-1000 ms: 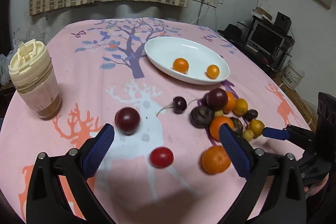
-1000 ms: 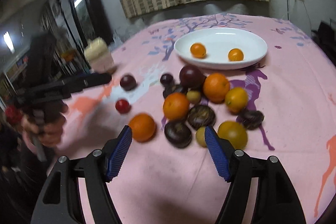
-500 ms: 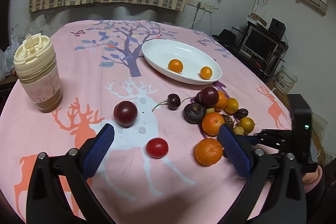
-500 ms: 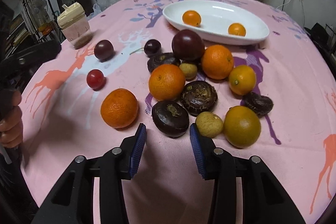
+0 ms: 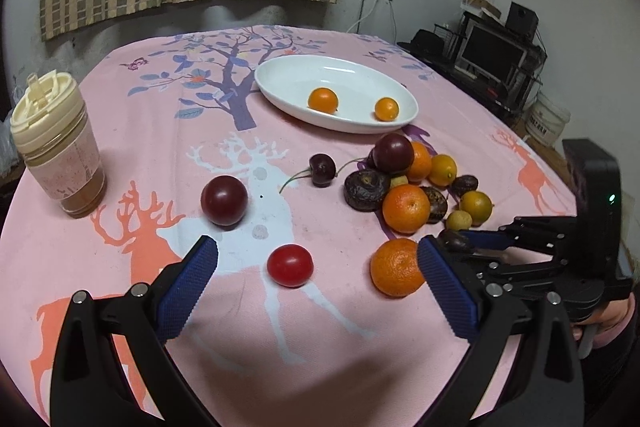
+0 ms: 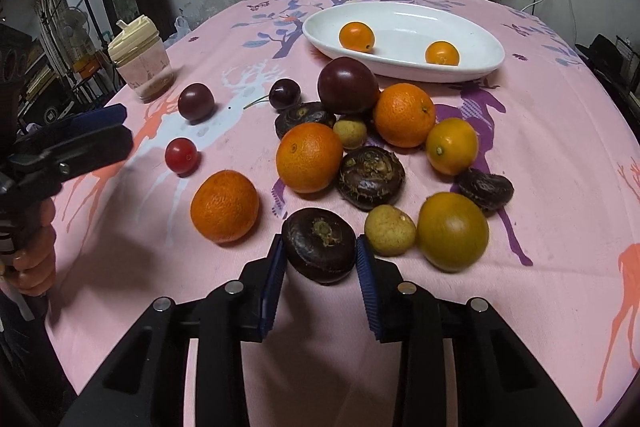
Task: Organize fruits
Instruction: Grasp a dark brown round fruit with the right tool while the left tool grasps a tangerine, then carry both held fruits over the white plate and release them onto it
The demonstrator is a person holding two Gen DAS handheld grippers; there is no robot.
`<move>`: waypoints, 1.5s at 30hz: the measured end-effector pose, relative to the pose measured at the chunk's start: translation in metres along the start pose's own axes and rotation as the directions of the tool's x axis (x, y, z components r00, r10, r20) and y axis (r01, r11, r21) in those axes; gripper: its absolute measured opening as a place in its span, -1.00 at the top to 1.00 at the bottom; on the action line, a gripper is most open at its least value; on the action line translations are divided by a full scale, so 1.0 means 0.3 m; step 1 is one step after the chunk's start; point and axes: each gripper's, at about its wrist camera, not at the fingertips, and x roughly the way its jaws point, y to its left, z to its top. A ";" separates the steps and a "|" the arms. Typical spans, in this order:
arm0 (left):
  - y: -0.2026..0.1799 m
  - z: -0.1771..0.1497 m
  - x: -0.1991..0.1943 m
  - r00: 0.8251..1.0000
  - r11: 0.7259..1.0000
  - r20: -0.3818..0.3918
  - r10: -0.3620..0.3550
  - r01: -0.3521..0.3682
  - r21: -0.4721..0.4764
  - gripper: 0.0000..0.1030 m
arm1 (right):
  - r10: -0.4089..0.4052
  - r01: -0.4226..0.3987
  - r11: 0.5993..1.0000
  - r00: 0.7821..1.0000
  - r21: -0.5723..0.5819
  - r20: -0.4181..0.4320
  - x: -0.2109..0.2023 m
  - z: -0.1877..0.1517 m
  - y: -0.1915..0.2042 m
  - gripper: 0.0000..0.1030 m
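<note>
My right gripper (image 6: 320,253) is shut on a dark brown water chestnut (image 6: 319,245) at the near edge of the fruit pile; it also shows in the left wrist view (image 5: 454,241). The pile holds oranges (image 6: 309,157), more water chestnuts (image 6: 370,177), small yellow fruits (image 6: 390,230) and a purple plum (image 6: 347,85). A white oval dish (image 6: 472,27) holds two small oranges (image 6: 356,35). My left gripper (image 5: 316,265) is open above the cloth, with a red cherry tomato (image 5: 290,265) between its fingers and an orange (image 5: 394,267) by the right finger.
A pink printed tablecloth (image 5: 120,131) covers the table. A lidded cup (image 5: 56,147) stands at the far left. A dark plum (image 5: 224,199) and a stemmed cherry (image 5: 322,169) lie apart from the pile. A monitor and shelves (image 5: 492,51) stand beyond the table's right edge.
My right gripper moved forward and down to the pile and closed its fingers onto the nearest water chestnut. My left gripper stayed open and shifted only slightly.
</note>
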 end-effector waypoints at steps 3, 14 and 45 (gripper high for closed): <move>-0.043 -0.013 0.020 0.999 0.998 -0.027 -0.029 0.030 0.061 -0.90 | 0.005 -0.005 1.000 1.000 -0.002 0.018 -0.023 -0.018 0.000 0.31; -0.179 -0.038 0.112 0.994 0.975 -0.102 -0.029 0.051 0.218 -0.50 | 0.018 -0.019 1.000 0.998 0.022 0.065 -0.097 -0.069 -0.043 0.31; 0.007 0.570 0.509 0.990 0.998 -0.137 0.007 -0.016 -0.060 0.16 | -0.050 0.011 0.983 0.976 0.183 0.212 0.170 0.545 -0.441 0.30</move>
